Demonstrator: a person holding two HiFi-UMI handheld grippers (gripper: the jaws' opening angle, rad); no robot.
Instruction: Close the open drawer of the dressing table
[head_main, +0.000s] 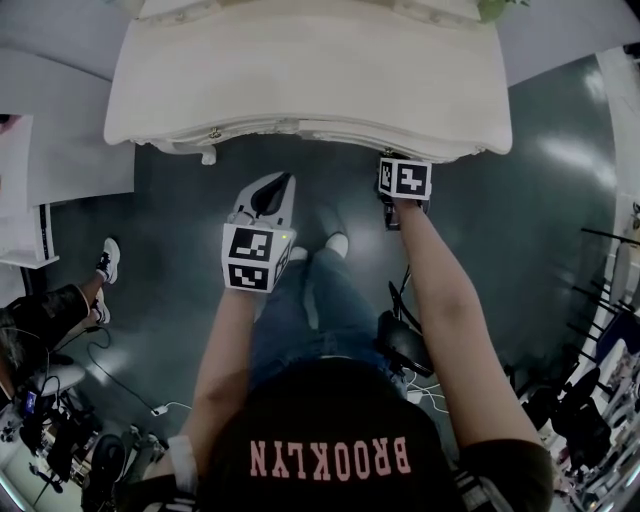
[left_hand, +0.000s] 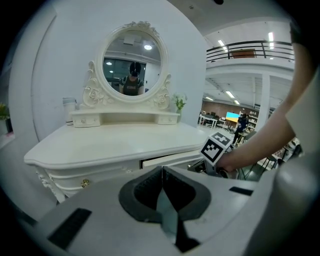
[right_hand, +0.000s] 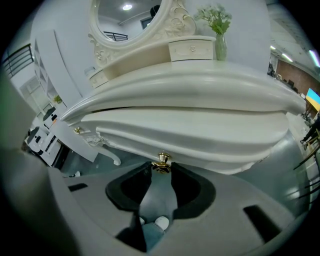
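Drawer (right_hand: 210, 137) fills the right gripper view just ahead of the right gripper (right_hand: 161, 169), whose jaws are nearly together and pinch its single brass knob (right_hand: 161, 161) at their tips. I judge it to be painted wood on runners: stiff, moderately heavy, and sliding in under a straight push. The knob is small and slippery, so the flat front beside it is probably the safer place to press.

In the left gripper view the left gripper (left_hand: 162, 172) is closed on nothing, well short of the dressing table (left_hand: 100, 145). One drawer stands slightly out, ahead and to its right. A second knob (left_hand: 85, 183) sits ahead-left.

The head view shows two grippers and one table.
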